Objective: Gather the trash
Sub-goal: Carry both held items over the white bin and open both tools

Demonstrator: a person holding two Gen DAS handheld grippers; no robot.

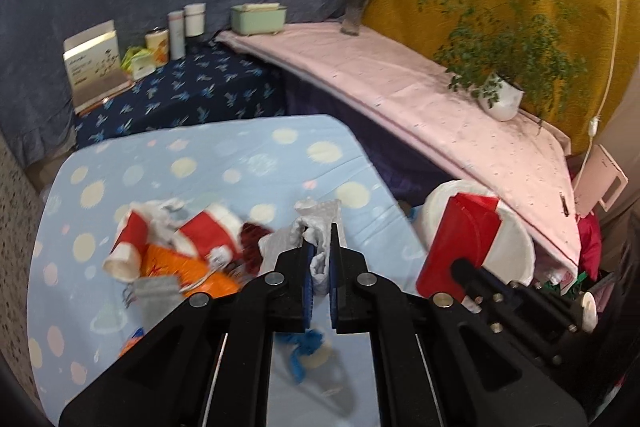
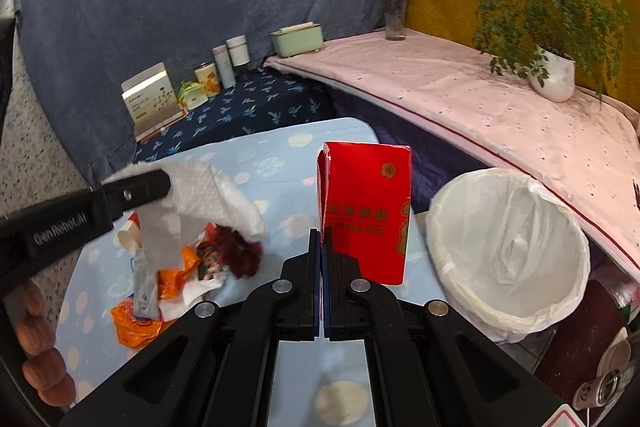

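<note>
**Both tools loaded, bin waiting on the right**

I see the white-lined bin (image 2: 508, 251) at the right of the blue spotted table (image 1: 224, 163), its mouth open and facing up, just beside the table's right edge.

My right gripper (image 2: 322, 247) is clamped shut on the lower edge of a red carton (image 2: 366, 211). The carton stands upright, long axis vertical, its printed face toward me, just left of the bin. I judge it light, stiff and probably empty; a pinch on one thin edge lets it swing, so a hold lower on a flat wall would be steadier.

My left gripper (image 1: 320, 259) is closed on a white paper towel (image 1: 316, 227), held over the table, left of the carton. It is soft and nearly weightless, and it droops in a crumpled fold below the jaws with no fixed axis. Any pinch will do.

Beneath lies the remaining litter: an orange wrapper (image 2: 136, 327) and a small doll (image 2: 224, 255), near the table's left.
</note>
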